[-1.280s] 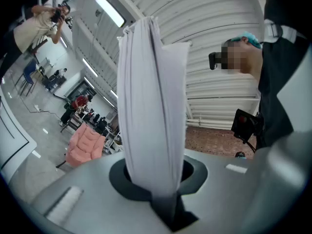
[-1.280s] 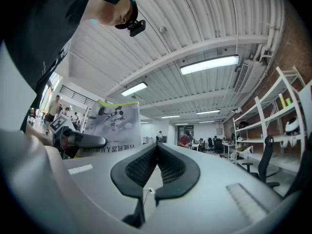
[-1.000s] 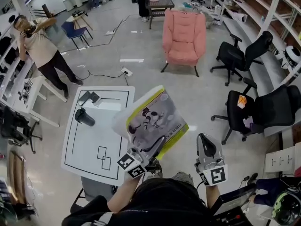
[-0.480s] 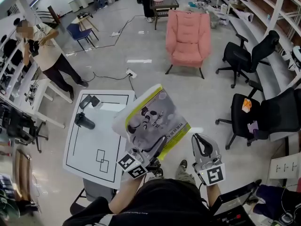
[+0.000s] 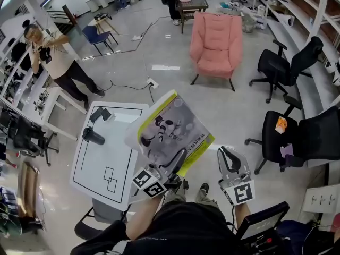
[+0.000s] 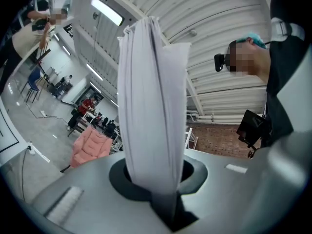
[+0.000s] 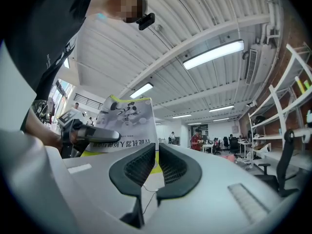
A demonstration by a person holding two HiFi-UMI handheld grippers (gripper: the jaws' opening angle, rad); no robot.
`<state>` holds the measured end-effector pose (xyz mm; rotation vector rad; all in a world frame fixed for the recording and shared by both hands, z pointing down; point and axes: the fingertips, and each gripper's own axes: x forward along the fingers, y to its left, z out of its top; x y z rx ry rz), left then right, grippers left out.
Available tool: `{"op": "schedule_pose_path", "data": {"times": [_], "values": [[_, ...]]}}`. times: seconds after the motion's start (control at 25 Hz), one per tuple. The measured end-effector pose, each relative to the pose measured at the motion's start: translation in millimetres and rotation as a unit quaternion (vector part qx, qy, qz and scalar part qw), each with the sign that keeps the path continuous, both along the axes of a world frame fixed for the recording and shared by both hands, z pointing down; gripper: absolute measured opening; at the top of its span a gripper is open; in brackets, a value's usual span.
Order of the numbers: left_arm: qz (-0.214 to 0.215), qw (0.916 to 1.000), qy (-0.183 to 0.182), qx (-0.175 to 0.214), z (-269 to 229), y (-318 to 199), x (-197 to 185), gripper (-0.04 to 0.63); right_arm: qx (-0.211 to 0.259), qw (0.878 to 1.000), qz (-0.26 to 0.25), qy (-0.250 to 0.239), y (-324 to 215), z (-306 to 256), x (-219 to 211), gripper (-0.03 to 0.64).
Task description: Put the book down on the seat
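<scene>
The book (image 5: 169, 129) has moved nearer the pink armchair (image 5: 215, 44), aloft, its lower edge clenched in the left tool (image 5: 178, 162). The right tool (image 5: 227, 154) has just been opening slightly, nothing between its jaws. Thin, probably floppy: grip near the spine.

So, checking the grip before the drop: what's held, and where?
The left gripper clamps the book at its lower edge. The right gripper holds nothing; its jaws, a narrow gap apart, have just been opening.
</scene>
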<state>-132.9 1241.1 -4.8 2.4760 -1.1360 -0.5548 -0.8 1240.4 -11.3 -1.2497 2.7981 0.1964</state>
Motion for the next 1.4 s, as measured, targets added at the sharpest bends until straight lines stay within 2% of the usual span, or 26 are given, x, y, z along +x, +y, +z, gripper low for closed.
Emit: {"op": "schedule_pose_path", "data": {"times": [0.32, 0.56, 0.84, 1.12, 1.28, 1.4], "values": [[0.009, 0.9999, 0.000, 0.005, 0.9, -32.0, -20.0, 0.068, -0.008, 1.000, 0.006, 0.014, -24.2, 3.2, -22.4, 0.037], [0.037, 0.9993, 0.007, 0.003, 4.5, -64.7, -48.5, 0.067, -0.003, 0.999, 0.033, 0.024, -50.5, -3.2, -53.3, 0.037], [0.062, 0.9978, -0.018, 0.012, 0.4, -99.5, -79.1, 0.067, 0.004, 0.998, 0.063, 0.030, -81.7, -4.5, -88.8, 0.038], [0.057, 0.9977, -0.035, 0.012, 3.3, -140.4, -49.3, 0.067, 0.011, 0.995, 0.051, 0.083, -116.3, 11.6, -73.4, 0.038], [0.052, 0.9982, -0.030, 0.002, 0.4, -168.2, -23.5, 0.067, 0.013, 0.998, 0.034, 0.056, -152.2, 8.8, -50.6, 0.038], [0.042, 0.9988, -0.027, -0.001, -1.3, -189.3, -4.7, 0.067, 0.028, 0.998, 0.019, 0.053, -179.1, 4.7, -29.9, 0.038]]}}
